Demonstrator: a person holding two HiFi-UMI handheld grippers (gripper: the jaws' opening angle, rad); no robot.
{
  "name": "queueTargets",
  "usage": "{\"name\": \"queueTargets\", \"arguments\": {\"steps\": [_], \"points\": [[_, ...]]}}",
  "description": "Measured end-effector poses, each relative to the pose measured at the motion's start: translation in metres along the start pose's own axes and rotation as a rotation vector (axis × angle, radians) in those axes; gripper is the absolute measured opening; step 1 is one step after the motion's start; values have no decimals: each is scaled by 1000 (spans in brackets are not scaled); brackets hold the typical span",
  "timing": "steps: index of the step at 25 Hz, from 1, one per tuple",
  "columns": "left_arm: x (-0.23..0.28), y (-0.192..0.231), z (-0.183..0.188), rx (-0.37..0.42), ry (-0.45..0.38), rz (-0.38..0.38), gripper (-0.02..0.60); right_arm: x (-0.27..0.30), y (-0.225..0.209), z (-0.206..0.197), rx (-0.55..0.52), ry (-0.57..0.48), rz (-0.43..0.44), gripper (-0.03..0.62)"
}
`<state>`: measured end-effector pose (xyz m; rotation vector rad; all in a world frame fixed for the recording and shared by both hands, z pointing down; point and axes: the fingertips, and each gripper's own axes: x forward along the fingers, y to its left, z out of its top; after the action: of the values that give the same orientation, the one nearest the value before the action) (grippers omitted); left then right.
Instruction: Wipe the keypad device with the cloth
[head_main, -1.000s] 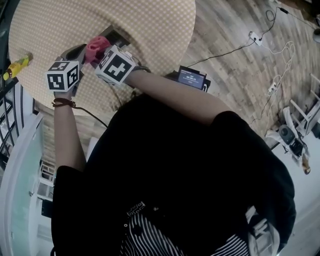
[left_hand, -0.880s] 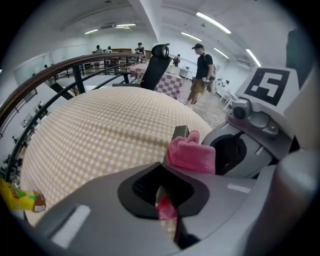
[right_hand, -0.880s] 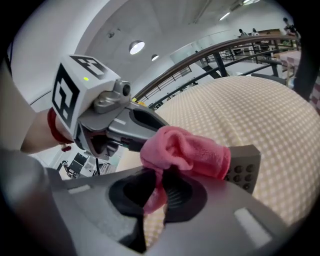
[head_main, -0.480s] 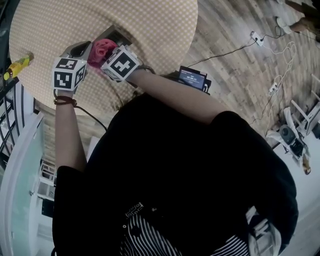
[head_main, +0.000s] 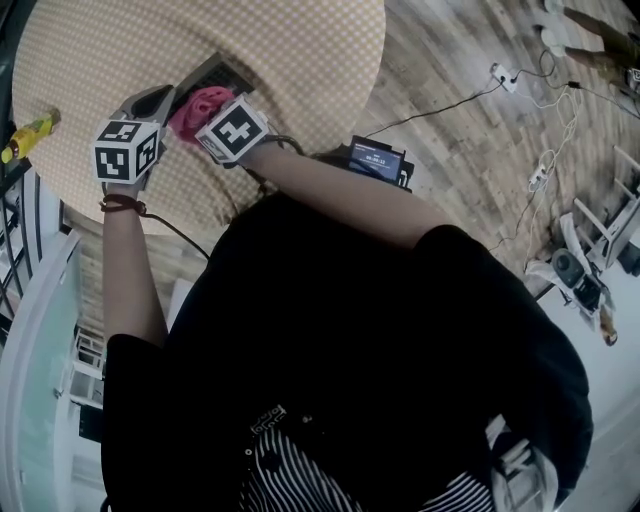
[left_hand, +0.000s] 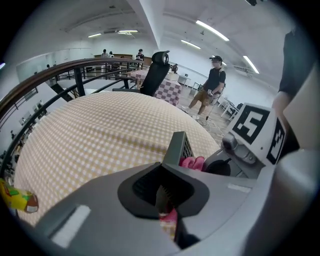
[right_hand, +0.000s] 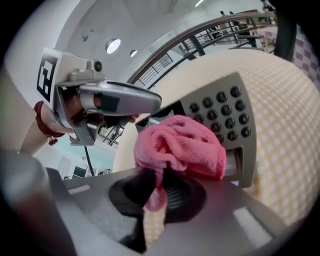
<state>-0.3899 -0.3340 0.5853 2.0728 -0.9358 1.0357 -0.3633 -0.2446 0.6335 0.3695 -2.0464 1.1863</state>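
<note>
On the checked table (head_main: 300, 60), left hand-held gripper (left_hand: 163, 198) clamps the keypad device (right_hand: 226, 114), right hand-held gripper (right_hand: 156, 194) pinches the cloth (right_hand: 181, 145) against it.

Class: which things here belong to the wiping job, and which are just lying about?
Job:
keypad device
pink cloth
left tongs
right tongs

Lying about:
yellow object at the table edge
screen on the floor
power strip

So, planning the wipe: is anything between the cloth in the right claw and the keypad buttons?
Nothing visible. The pink cloth in the right claw rests against the keypad device, its buttons bare beside it; the left claw clamps the device's edge, clear of them.
</note>
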Motion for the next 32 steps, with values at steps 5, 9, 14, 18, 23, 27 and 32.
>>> {"name": "queueTargets", "arguments": {"steps": [5, 9, 14, 18, 23, 27, 32], "points": [[-2, -3, 3, -18, -16, 10, 3, -16, 21, 43, -5, -80, 63, 46], [-5, -2, 1, -34, -27, 2, 4, -13, 21, 40, -17, -48, 97, 46], [-2, 0, 0, -46, -27, -2, 4, 5, -3, -8, 55, 30, 86, 46], [0, -2, 1, -63, -33, -23, 5, 14, -17, -36, 17, 103, 47, 46], [1, 0, -2, -70, -49, -4, 3, 18, -21, -47, -2, 123, 6, 46], [-2, 4, -1, -85, -65, -2, 4, 0, -1, 2, -24, -15, 36, 46], [-2, 4, -1, -71, -57, 6, 3, -12, 19, 41, -30, -79, 95, 46]]}}
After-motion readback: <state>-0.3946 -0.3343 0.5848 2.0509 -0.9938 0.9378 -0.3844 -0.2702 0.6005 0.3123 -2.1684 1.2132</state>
